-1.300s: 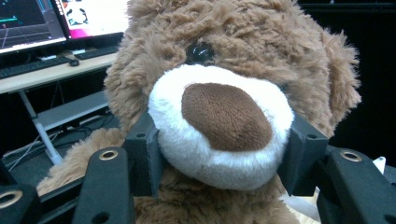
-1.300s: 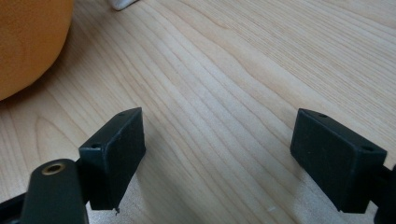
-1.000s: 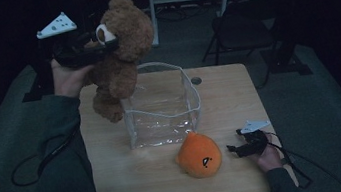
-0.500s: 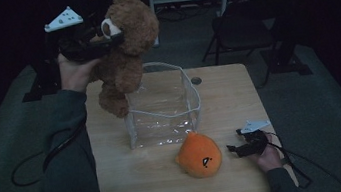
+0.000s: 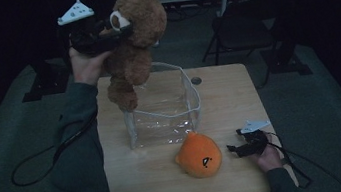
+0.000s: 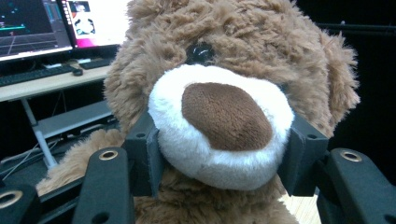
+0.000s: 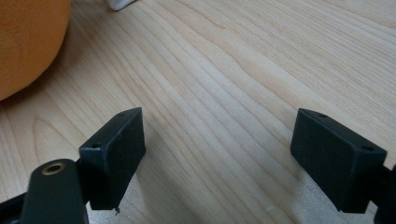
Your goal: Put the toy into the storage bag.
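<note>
You have one fluffy brown teddy bear with a white muzzle (image 5: pixel 135 35) and one round orange plush toy with a small black face mark (image 5: pixel 199 154): two soft toys in all. There is one clear soft plastic bag with a white rim (image 5: pixel 162 106) and one light wooden surface (image 5: pixel 223 93). You hold two sets of black tongs, the left tongs (image 5: pixel 116 27) and the right tongs (image 5: pixel 235 149). Behind the surface stands one dark folding chair (image 5: pixel 239 25). In the left gripper view you can count two lit monitors (image 6: pixel 32 23) and one black keyboard (image 6: pixel 32 74).
</note>
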A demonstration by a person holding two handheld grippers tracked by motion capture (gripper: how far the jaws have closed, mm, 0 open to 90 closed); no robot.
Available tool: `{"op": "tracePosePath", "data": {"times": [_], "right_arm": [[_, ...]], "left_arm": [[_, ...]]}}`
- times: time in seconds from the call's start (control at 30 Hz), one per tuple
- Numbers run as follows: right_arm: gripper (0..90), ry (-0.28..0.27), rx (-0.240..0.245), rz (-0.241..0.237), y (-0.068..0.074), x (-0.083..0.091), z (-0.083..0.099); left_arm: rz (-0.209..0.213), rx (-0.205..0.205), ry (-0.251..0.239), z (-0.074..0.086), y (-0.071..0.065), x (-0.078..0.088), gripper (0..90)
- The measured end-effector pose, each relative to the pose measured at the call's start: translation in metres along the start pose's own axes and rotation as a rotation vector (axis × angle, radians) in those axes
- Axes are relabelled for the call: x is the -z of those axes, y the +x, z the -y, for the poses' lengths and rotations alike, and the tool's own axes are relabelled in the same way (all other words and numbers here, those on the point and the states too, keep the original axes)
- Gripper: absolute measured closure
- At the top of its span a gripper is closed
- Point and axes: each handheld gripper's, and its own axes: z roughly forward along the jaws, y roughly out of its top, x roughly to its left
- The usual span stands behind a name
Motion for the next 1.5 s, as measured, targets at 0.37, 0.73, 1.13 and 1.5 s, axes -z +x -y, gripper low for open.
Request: {"op": "tracePosePath", "data": {"times": [0.37,0.73,1.13,1.5], "right_arm": [[17.0,0.0,0.001,0.0,0.0,0.0,0.0],[17.0,0.001,0.002,0.0,0.0,0.0,0.0],[17.0,0.001,0.002,0.001,0.0,0.0,0.0],[17.0,0.001,0.001,0.001,0.0,0.0,0.0]], "left_arm": [[0.052,0.006,0.005,0.007,-0.006,-0.024,42.5],[0.083,0.013,0.01,0.007,-0.011,-0.034,42.5],[0.129,0.023,0.0,0.007,-0.016,-0.041,42.5],[0.189,0.033,-0.012,0.006,-0.021,-0.045,42.5]]}}
